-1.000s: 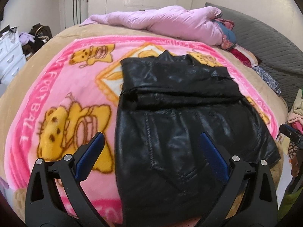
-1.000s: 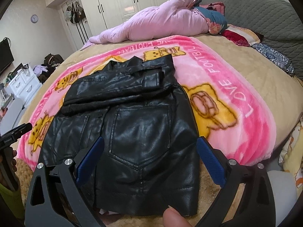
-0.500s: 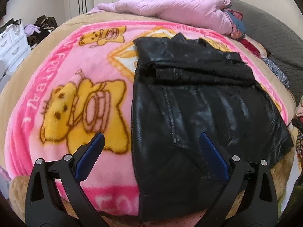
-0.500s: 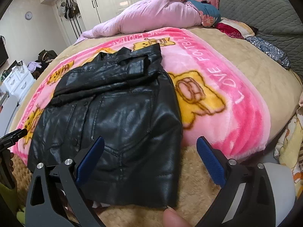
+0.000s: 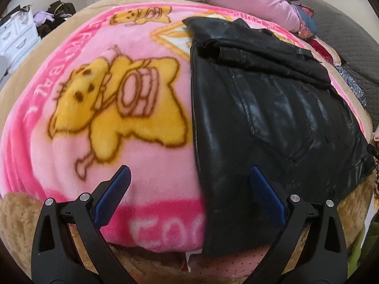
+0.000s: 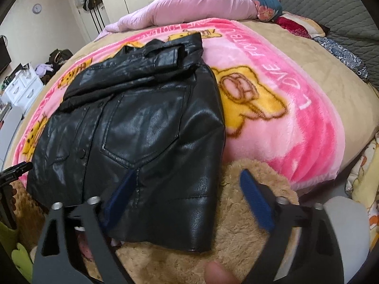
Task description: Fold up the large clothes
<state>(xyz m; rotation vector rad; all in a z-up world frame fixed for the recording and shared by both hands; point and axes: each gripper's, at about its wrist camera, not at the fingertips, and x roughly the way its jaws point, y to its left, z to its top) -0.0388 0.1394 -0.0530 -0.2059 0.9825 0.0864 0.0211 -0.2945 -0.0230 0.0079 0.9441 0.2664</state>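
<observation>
The black leather jacket [image 6: 132, 127], sleeves folded across its upper part, lies on the pink cartoon blanket [image 5: 99, 108] on the bed, with the left gripper [image 5: 189, 189] open-fingered above its near left hem and the right gripper [image 6: 187, 189] closing, seemingly straddling its near right corner without pressing.

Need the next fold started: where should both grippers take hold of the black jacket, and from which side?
Probably the black jacket at its near hem corners, approached from the bed's near edge. The hem lies flat and loose nearest both grippers: right gripper, jaws closing, straddles one corner; left gripper the other.
</observation>
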